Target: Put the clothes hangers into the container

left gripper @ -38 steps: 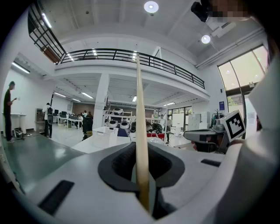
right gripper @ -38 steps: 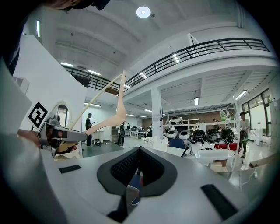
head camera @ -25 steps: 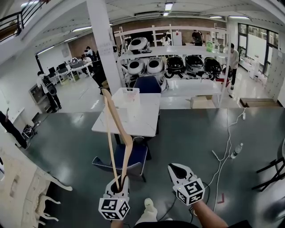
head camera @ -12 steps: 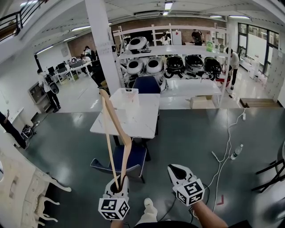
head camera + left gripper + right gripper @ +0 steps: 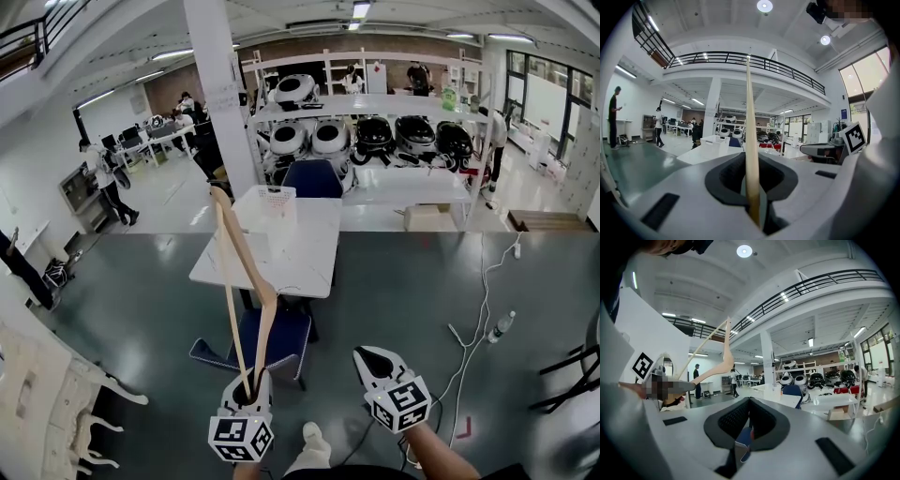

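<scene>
A pale wooden clothes hanger (image 5: 246, 281) stands upright out of my left gripper (image 5: 251, 386), which is shut on its lower end at the bottom of the head view. In the left gripper view the hanger (image 5: 750, 140) rises straight up from between the jaws. My right gripper (image 5: 371, 358) is beside it to the right, shut with nothing in it. The right gripper view shows the hanger (image 5: 719, 363) off to its left. A white mesh basket (image 5: 277, 200) sits on a white table (image 5: 309, 262) several steps ahead.
A blue chair (image 5: 272, 336) stands at the table's near side, between me and the basket. Pale wooden shapes (image 5: 47, 412) lean at the lower left. A white cable (image 5: 473, 328) and a bottle (image 5: 502, 325) lie on the floor to the right. Shelving with helmets (image 5: 375, 136) stands behind the table.
The view has drifted slightly as I move across the floor toward the table. Both grippers keep their places in the picture, and the hanger stays in the left gripper.
</scene>
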Tool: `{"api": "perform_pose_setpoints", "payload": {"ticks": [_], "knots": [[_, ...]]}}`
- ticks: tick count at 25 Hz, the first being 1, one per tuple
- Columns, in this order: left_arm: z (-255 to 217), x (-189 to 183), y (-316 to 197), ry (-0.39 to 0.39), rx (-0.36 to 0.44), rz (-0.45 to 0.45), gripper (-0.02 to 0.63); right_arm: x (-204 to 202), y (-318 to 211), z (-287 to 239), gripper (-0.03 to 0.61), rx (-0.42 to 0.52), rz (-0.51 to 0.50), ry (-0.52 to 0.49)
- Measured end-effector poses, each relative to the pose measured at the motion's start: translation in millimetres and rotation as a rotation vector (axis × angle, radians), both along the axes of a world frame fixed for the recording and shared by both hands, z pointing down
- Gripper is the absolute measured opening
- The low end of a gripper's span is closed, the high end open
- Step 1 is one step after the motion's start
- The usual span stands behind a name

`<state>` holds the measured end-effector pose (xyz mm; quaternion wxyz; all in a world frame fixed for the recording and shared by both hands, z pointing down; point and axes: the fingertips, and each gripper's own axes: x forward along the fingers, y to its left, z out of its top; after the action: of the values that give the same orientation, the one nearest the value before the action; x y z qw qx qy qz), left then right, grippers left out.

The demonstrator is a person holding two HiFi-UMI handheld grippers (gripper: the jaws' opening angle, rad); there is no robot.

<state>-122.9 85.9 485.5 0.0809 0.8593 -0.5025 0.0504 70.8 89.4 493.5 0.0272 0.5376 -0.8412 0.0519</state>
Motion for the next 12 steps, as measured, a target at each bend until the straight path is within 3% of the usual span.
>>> {"api": "perform_pose_setpoints", "payload": {"ticks": [12], "knots": [[3, -19, -68, 0.017, 0.004, -0.023, 0.054, -15, -70, 5, 0.018, -0.018, -0.005, 0.009]]}}
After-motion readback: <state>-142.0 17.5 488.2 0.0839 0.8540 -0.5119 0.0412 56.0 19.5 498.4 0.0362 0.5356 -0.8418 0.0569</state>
